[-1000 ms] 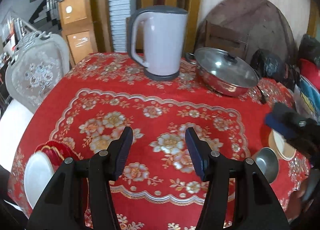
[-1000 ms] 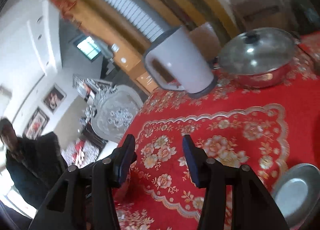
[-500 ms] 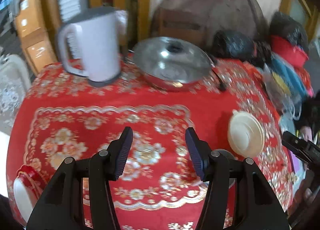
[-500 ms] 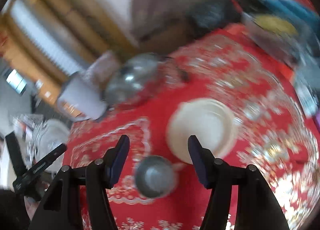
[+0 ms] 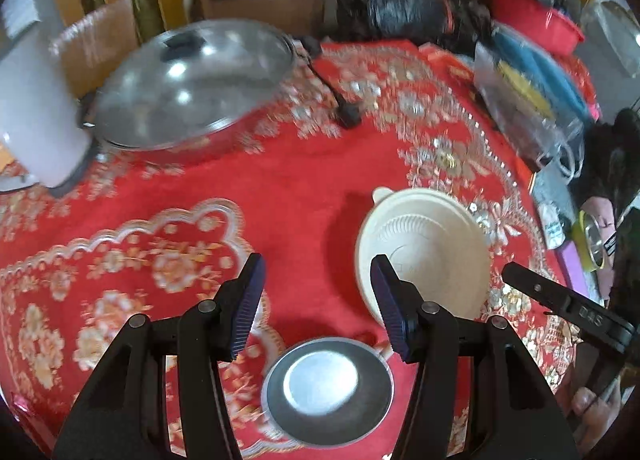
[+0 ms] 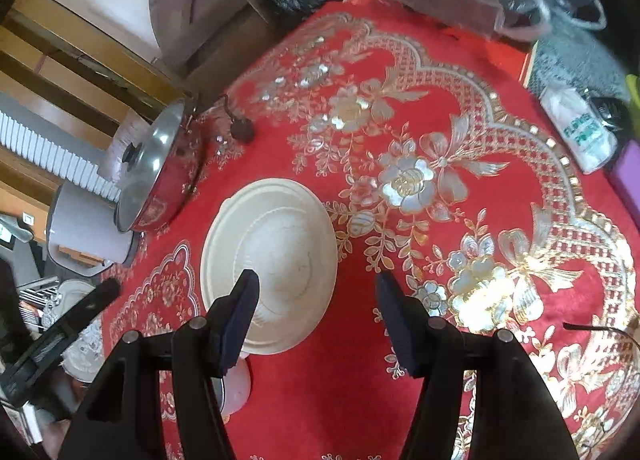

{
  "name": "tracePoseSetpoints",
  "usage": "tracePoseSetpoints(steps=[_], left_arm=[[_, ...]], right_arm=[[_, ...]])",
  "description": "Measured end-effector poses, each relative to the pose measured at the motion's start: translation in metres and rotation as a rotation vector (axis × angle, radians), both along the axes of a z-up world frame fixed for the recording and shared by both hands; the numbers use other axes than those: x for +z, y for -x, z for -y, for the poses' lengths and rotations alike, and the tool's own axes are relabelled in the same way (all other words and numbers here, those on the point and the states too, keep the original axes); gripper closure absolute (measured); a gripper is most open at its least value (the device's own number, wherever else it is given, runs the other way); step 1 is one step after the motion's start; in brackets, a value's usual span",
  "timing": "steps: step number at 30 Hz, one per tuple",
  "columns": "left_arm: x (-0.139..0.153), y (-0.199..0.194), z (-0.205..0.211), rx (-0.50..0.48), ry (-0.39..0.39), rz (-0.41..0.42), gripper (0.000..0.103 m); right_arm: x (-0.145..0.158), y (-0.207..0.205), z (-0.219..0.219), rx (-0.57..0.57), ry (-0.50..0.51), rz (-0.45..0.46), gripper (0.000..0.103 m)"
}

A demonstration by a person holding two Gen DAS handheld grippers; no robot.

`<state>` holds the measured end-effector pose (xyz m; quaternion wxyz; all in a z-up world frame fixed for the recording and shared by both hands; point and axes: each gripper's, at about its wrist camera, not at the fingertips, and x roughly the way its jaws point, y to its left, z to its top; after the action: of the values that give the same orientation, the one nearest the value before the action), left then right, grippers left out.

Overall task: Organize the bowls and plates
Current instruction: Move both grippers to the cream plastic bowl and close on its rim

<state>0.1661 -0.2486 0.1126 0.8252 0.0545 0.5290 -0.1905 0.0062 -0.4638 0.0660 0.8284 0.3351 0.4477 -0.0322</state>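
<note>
Your left hand-held gripper [image 5: 316,304] hangs partly open and empty over the red bench [image 5: 304,195], a steel bowl [image 5: 328,384] just below its jaws. Your right hand-held gripper [image 6: 316,312] is also empty, jaws parted, its left finger over the cream bowl [image 6: 272,252].

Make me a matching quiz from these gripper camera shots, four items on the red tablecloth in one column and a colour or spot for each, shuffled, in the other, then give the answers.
Column one:
1. disposable bowl
2. metal bowl
3. lidded pan
4. kettle

Column two:
A. shiny steel with a black knob on its lid
B. cream coloured, ribbed inside
C. pale body on a dark base, at the left edge of the left wrist view
D. small and grey, nearest the left gripper, between its open fingers in the view

Pairs: 1-B, 2-D, 3-A, 4-C
</note>
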Motion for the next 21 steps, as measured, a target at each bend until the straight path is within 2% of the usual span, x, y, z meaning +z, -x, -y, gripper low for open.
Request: tracePoseSetpoints(steps=[6, 13, 18, 19, 21], left_arm=[[-0.024, -0.009, 0.024, -0.052, 0.028, -0.068, 0.048], [-0.056, -0.019, 0.037, -0.056, -0.036, -0.155, 0.048], [-0.078, -0.021, 0.042, -0.066, -0.047, -0.220, 0.048], [-0.081, -0.020, 0.043, -0.068, -0.051, -0.222, 0.048], [-0.086, -0.020, 0.044, -0.060, -0.064, -0.227, 0.050]], right_arm=[[-0.005, -0.017, -0.004, 0.037, 0.011, -0.015, 0.042], [-0.020, -0.032, -0.009, 0.061, 0.008, -0.056, 0.042], [-0.027, -0.040, -0.015, 0.083, 0.010, -0.074, 0.043], [-0.029, -0.042, -0.016, 0.090, 0.014, -0.082, 0.044], [-0.033, -0.045, -0.018, 0.098, 0.010, -0.098, 0.061]])
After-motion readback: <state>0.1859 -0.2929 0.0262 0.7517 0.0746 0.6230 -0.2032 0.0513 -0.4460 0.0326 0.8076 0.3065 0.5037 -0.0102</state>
